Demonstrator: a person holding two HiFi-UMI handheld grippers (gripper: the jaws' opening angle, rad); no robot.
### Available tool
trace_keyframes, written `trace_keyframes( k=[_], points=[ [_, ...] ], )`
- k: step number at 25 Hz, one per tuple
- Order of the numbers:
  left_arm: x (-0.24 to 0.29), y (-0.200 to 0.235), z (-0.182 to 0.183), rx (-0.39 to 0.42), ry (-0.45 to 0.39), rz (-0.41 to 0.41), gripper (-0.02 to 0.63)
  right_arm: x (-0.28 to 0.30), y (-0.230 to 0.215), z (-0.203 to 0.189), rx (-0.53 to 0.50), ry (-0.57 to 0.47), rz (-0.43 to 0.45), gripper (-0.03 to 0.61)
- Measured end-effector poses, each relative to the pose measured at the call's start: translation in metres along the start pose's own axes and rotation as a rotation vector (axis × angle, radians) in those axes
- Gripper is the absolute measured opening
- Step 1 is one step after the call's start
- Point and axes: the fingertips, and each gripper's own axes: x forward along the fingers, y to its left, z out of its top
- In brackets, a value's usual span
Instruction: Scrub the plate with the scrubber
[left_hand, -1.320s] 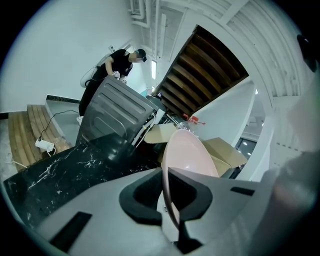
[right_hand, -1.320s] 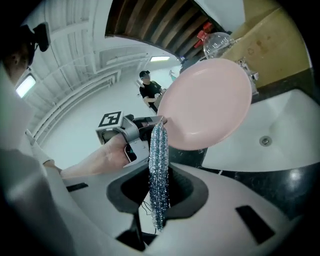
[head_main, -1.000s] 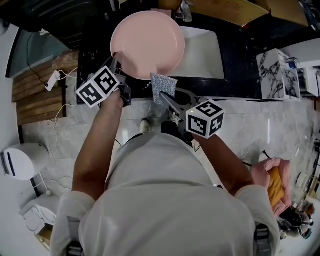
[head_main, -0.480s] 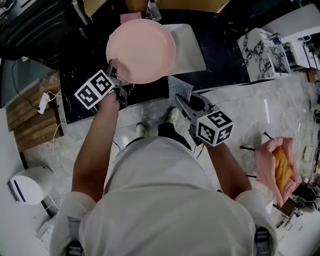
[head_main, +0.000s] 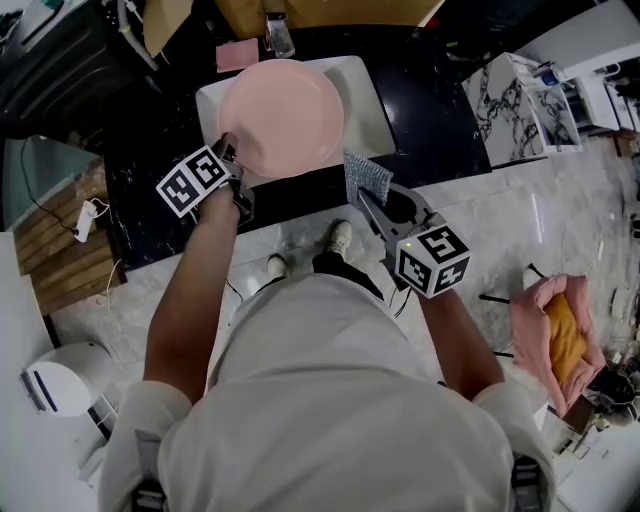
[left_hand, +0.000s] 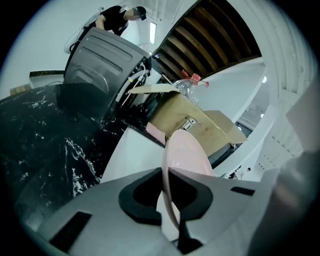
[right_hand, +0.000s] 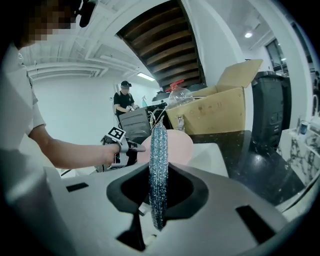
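A round pink plate (head_main: 282, 116) hangs over the white sink (head_main: 365, 95), with its lower left rim clamped in my left gripper (head_main: 229, 150). In the left gripper view the plate (left_hand: 186, 160) stands edge-on between the shut jaws of that gripper (left_hand: 169, 200). My right gripper (head_main: 362, 197) is shut on a silvery mesh scrubber (head_main: 367, 176), which sits just right of and below the plate, a small gap apart. In the right gripper view the scrubber (right_hand: 158, 170) hangs edge-on between the jaws, and the plate (right_hand: 172, 148) shows beyond it.
The sink sits in a black speckled counter (head_main: 440, 110). A small pink sponge (head_main: 236, 54) and a tap (head_main: 276, 32) lie behind the sink. A cardboard box (right_hand: 215, 107) and a dark bin (right_hand: 270, 107) stand on the counter. A person (right_hand: 124, 100) works in the background.
Both grippers have moved over the sink; the plate now hangs above the white basin. The scrubber stays just right of the plate's lower edge. Both grips are unchanged.
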Motion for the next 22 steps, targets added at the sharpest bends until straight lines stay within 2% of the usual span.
trace_keyframes(
  k=[6,22],
  points=[
    [0.022,0.001,-0.014,-0.015,0.046,0.038,0.018,0.004,-0.033,0.011,-0.017,0.013,0.012,0.077],
    [0.093,0.045,-0.038,-0.023,0.166,0.22,0.025,0.024,-0.089,0.013,-0.05,0.071,0.066,0.077]
  ],
)
